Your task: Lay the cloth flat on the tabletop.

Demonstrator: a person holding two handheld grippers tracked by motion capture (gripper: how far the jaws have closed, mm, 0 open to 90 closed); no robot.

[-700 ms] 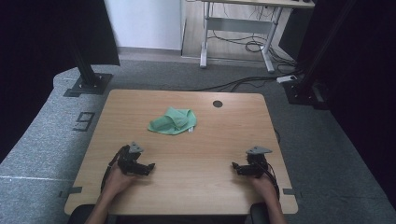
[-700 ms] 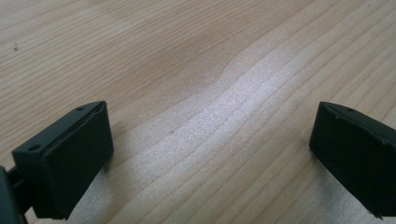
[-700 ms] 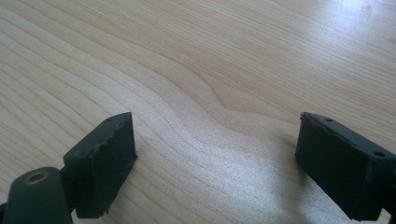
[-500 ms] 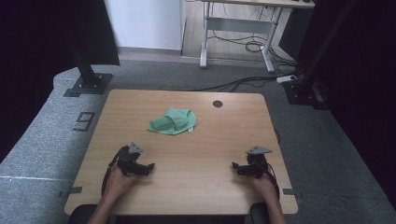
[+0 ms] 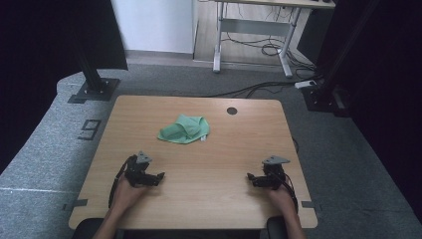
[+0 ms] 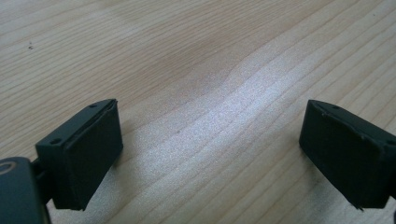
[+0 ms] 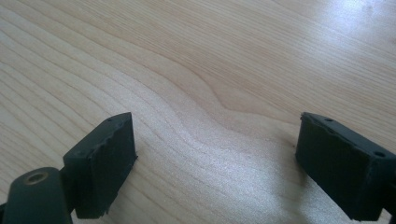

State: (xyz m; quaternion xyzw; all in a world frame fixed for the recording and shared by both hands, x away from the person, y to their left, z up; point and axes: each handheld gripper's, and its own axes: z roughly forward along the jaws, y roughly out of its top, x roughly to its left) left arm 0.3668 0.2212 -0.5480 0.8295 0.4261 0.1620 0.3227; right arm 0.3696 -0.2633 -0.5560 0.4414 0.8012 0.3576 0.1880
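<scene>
A crumpled green cloth (image 5: pixel 184 129) lies on the wooden table (image 5: pixel 214 149), a little left of its middle and toward the far side. My left gripper (image 5: pixel 158 177) rests low on the table near the front left, held by a hand, well short of the cloth. Its jaws stand wide apart over bare wood, as the left gripper (image 6: pixel 210 158) view shows. My right gripper (image 5: pixel 251 178) rests near the front right, also in a hand. The right gripper (image 7: pixel 215 168) view shows its jaws wide open with nothing between them.
A round cable hole (image 5: pixel 232 110) sits near the table's far edge. Grey carpet surrounds the table, with a taped "9" (image 5: pixel 89 129) at the left. Black stand bases (image 5: pixel 92 89) and a white desk frame (image 5: pixel 254 35) with cables stand beyond the far edge.
</scene>
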